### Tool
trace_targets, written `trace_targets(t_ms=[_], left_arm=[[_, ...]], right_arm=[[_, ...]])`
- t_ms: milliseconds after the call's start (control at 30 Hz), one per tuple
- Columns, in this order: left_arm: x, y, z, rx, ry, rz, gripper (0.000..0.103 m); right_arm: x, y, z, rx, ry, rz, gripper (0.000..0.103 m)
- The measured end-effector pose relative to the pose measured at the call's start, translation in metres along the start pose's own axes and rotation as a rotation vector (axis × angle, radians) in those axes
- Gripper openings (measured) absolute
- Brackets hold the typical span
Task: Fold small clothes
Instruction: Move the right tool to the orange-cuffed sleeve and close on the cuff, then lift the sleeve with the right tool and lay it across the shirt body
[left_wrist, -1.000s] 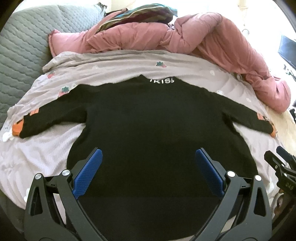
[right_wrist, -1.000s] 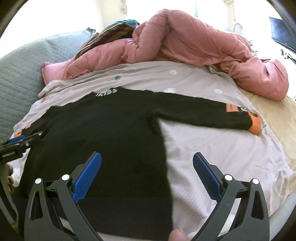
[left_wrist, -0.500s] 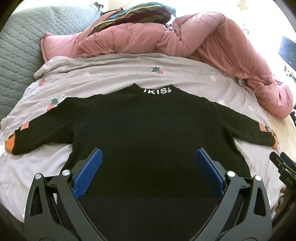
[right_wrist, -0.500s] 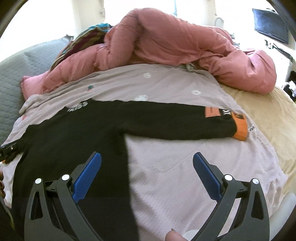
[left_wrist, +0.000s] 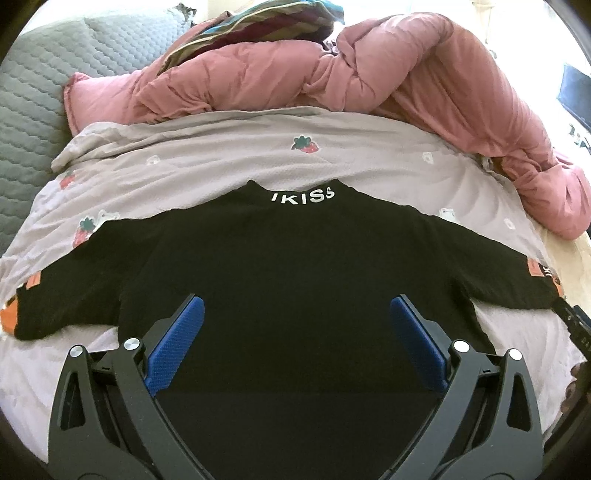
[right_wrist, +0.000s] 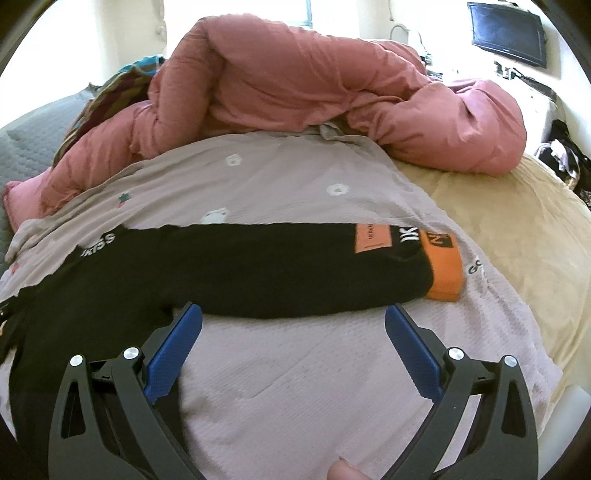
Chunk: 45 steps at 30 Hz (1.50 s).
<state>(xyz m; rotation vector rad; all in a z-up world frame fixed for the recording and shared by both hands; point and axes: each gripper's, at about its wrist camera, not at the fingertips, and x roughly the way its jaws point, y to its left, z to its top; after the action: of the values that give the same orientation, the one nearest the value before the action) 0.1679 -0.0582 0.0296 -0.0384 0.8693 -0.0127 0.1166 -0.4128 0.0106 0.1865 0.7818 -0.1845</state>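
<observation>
- Black sweater: one, flat on the lilac sheet, body straight ahead of the left gripper, whose jaws are wide apart, empty.
- Right sleeve: long axis crosswise, just ahead of the right gripper, spread wide, empty, and nearer it.
- Two orange cuffs.

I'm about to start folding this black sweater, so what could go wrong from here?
The right gripper hangs open near the right sleeve; pinching low could catch the sheet too. The pink duvet lies bunched close behind the collar, leaving little room there.
</observation>
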Motion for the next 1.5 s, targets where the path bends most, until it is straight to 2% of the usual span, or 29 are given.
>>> trace_targets(t_ms=[200,300,500,667,800,967,1033,1100,1200,1233,1300,1333,1367,1500], left_arm=[[0.016,0.003,0.014,-0.006,0.030,-0.007,0.095],[0.019,0.010,0.024,-0.022,0.017,-0.004,0.095],[0.035,0.023,0.039,-0.022,0.012,0.043,0.095],[0.055,0.037,0.045,-0.034,0.021,0.093,0.095],[0.070,0.046,0.045,-0.060,0.039,0.088,0.095],[0.085,0.045,0.039,-0.049,0.059,0.060,0.095],[0.090,0.044,0.037,-0.045,0.062,0.047,0.095],[0.093,0.045,0.034,-0.046,0.066,0.042,0.095],[0.096,0.046,0.035,-0.051,0.068,0.030,0.095],[0.095,0.047,0.036,-0.053,0.065,0.029,0.095],[0.093,0.049,0.036,-0.070,0.058,0.027,0.095],[0.093,0.050,0.036,-0.076,0.058,0.021,0.095],[0.092,0.051,0.035,-0.082,0.058,0.015,0.095],[0.088,0.049,0.031,-0.068,0.051,0.011,0.095]], right_arm=[[0.011,-0.029,0.010,0.062,0.004,-0.038,0.099],[0.014,-0.049,0.014,0.099,0.005,-0.057,0.099],[0.025,-0.089,0.020,0.195,0.028,-0.071,0.099],[0.039,-0.105,0.027,0.196,0.057,-0.085,0.099],[0.058,-0.109,0.036,0.163,0.084,-0.109,0.099],[0.087,-0.119,0.046,0.181,0.139,-0.160,0.094],[0.098,-0.123,0.048,0.180,0.164,-0.179,0.087],[0.108,-0.124,0.047,0.182,0.187,-0.188,0.086],[0.120,-0.122,0.043,0.178,0.226,-0.207,0.075],[0.121,-0.121,0.041,0.179,0.225,-0.208,0.063],[0.118,-0.118,0.040,0.176,0.208,-0.191,0.049],[0.116,-0.115,0.040,0.167,0.195,-0.182,0.036],[0.112,-0.112,0.040,0.157,0.182,-0.177,0.028],[0.086,-0.097,0.046,0.137,0.103,-0.172,0.026]])
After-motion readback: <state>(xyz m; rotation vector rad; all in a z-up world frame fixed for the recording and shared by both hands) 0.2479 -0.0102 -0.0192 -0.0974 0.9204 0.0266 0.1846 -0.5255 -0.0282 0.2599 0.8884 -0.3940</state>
